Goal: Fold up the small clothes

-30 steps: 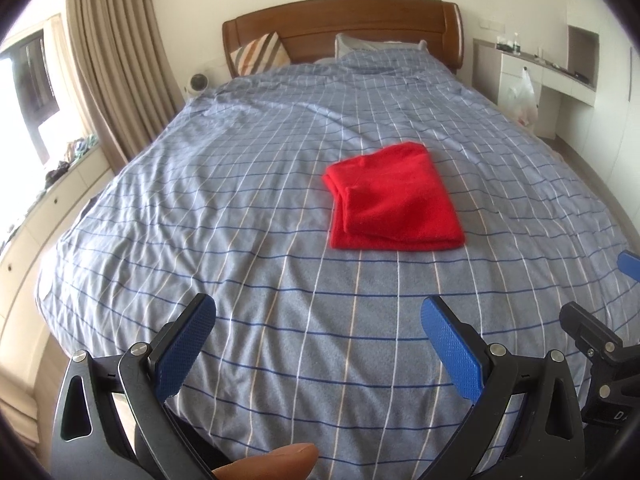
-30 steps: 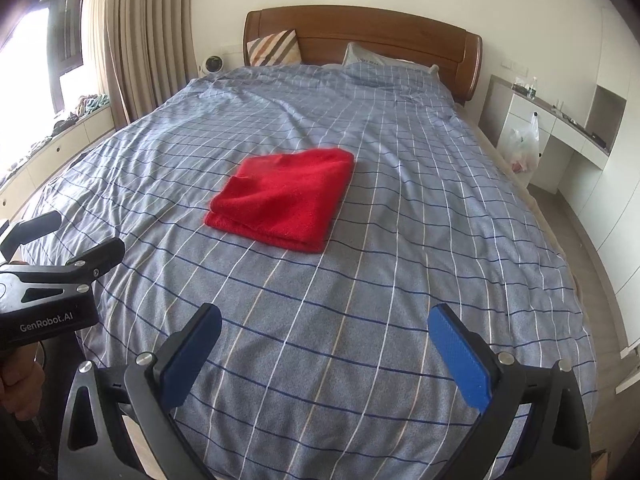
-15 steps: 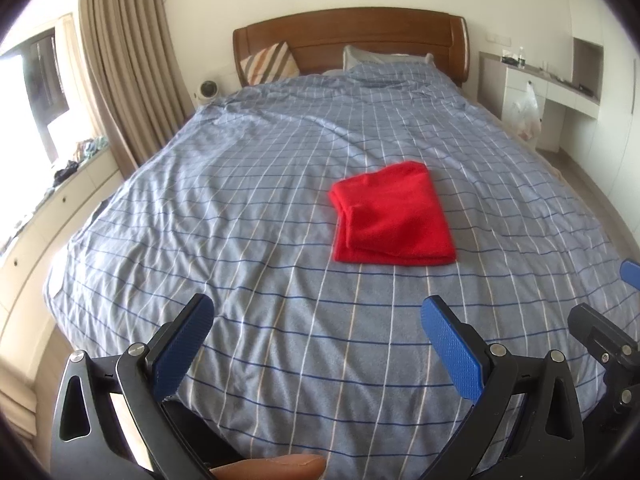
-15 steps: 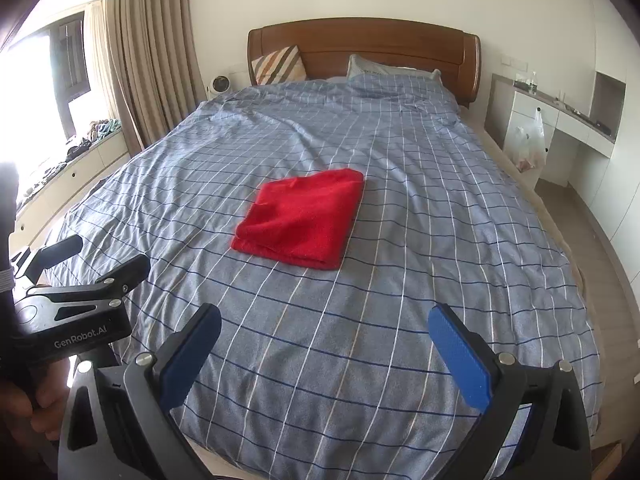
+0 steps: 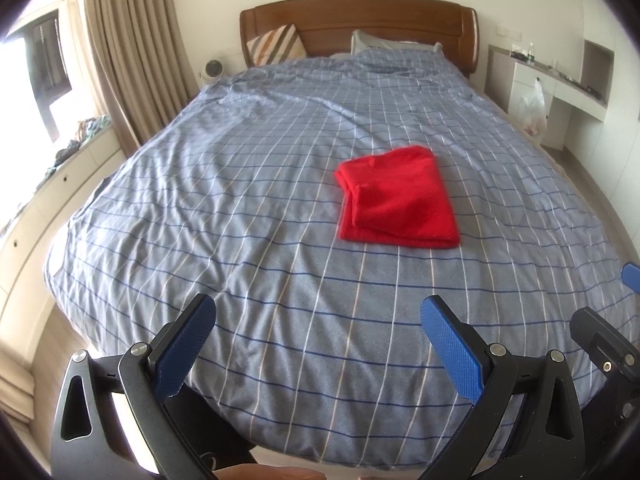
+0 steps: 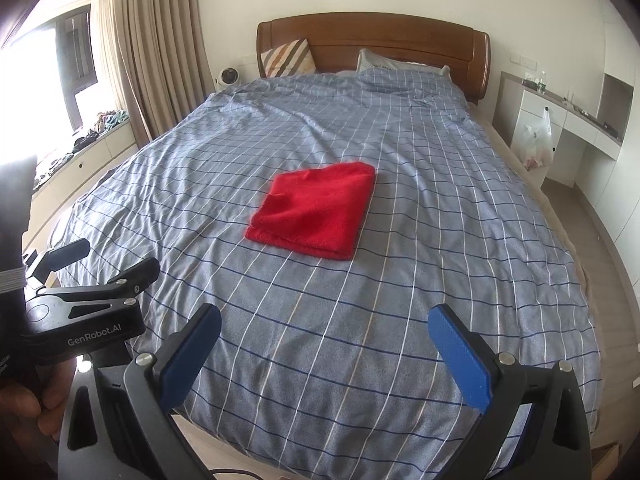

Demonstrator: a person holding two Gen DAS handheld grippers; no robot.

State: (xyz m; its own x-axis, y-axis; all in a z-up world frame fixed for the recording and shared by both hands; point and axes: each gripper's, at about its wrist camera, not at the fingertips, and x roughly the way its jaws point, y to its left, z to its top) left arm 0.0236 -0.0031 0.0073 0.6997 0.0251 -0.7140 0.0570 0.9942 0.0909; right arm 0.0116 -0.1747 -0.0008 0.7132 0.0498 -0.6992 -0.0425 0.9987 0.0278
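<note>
On the bed's blue checked cotton cover (image 5: 248, 208) lies a folded red fleece garment (image 5: 398, 200); left gripper (image 5: 320, 344) and right gripper (image 6: 324, 344) gape wide, empty.

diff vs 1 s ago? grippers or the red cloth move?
Both grippers pulled back from the bed: left gripper and right gripper now see more of the blue checked bedspread. Both stayed open and empty. The folded red cloth did not move.
</note>
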